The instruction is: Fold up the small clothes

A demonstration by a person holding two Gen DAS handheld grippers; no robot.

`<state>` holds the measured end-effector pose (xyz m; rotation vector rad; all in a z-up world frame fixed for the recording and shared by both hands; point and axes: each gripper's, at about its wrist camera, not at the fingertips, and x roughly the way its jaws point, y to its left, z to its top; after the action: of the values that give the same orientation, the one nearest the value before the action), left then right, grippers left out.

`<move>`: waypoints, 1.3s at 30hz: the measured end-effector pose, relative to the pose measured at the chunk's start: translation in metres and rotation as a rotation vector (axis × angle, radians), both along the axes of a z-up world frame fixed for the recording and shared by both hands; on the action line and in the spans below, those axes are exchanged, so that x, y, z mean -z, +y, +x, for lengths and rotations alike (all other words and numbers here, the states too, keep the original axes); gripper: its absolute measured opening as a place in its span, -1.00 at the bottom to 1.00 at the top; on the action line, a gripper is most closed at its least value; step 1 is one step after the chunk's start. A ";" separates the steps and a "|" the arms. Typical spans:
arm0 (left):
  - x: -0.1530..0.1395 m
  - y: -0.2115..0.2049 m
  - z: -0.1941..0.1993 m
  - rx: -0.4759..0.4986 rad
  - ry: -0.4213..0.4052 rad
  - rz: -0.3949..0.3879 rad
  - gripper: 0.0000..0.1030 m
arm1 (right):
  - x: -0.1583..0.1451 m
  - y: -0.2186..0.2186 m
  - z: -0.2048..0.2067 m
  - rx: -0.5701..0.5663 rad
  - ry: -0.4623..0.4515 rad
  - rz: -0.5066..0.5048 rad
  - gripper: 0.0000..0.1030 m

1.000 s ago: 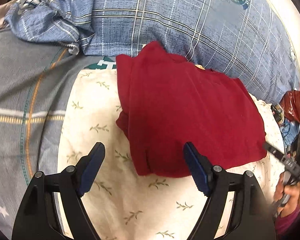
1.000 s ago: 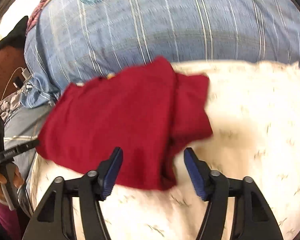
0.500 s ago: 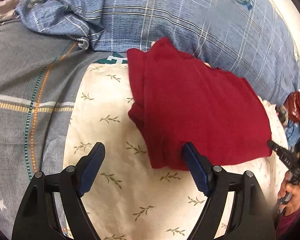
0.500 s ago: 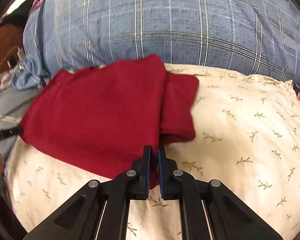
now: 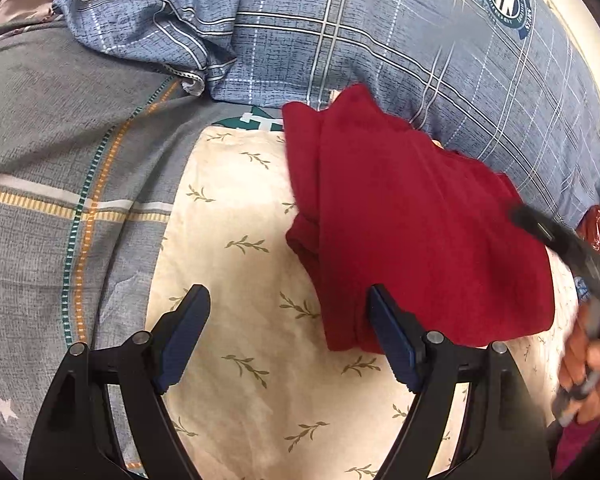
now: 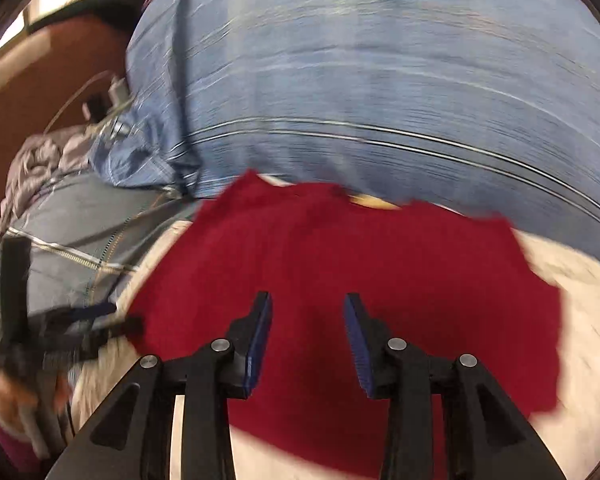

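While the folded red garment lay on the cream leaf-print pillow, the left tongs stood wide apart and empty, right pad just at the garment's near-left corner, left pad over bare pillow. Right tongs hovered over the garment's near edge, jaws opening, nothing pinched between them (view heavily blurred). Blue plaid pillow sat just behind the garment, grey bedsheet to the left. No containers seen. Versus half a second earlier: right tongs were nearly together at the garment's right part, now parted and further left; garment looked unmoved; left tongs same spread.
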<state>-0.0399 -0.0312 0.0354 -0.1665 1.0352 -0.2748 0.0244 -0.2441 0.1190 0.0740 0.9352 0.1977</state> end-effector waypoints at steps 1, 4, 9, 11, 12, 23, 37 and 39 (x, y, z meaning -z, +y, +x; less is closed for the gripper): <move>0.001 0.000 0.001 -0.001 0.002 0.001 0.56 | 0.005 0.013 0.016 -0.020 0.014 0.009 -0.28; 0.004 -0.002 0.005 -0.003 0.010 0.000 0.56 | 0.023 0.055 0.066 -0.061 0.046 -0.028 -0.30; 0.012 0.000 0.018 -0.011 0.041 -0.019 0.59 | 0.060 0.094 0.131 -0.054 0.129 -0.041 -0.28; 0.014 0.001 0.022 -0.021 0.052 -0.028 0.60 | 0.076 0.101 0.141 -0.041 0.154 -0.047 -0.23; 0.015 0.002 0.023 -0.027 0.058 -0.033 0.60 | 0.081 0.104 0.142 -0.038 0.146 -0.054 -0.23; 0.018 -0.002 0.027 -0.039 0.063 -0.027 0.69 | 0.086 0.093 0.135 -0.029 0.104 -0.002 -0.18; 0.028 0.001 0.030 -0.084 0.056 -0.009 1.00 | 0.090 0.084 0.121 -0.028 0.075 0.028 -0.13; 0.029 0.001 0.029 -0.080 0.047 -0.005 1.00 | 0.091 0.085 0.117 -0.027 0.078 0.029 -0.10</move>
<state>-0.0110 -0.0305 0.0065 -0.2193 1.0721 -0.2013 0.1419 -0.1593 0.0278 0.0960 1.0114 0.2346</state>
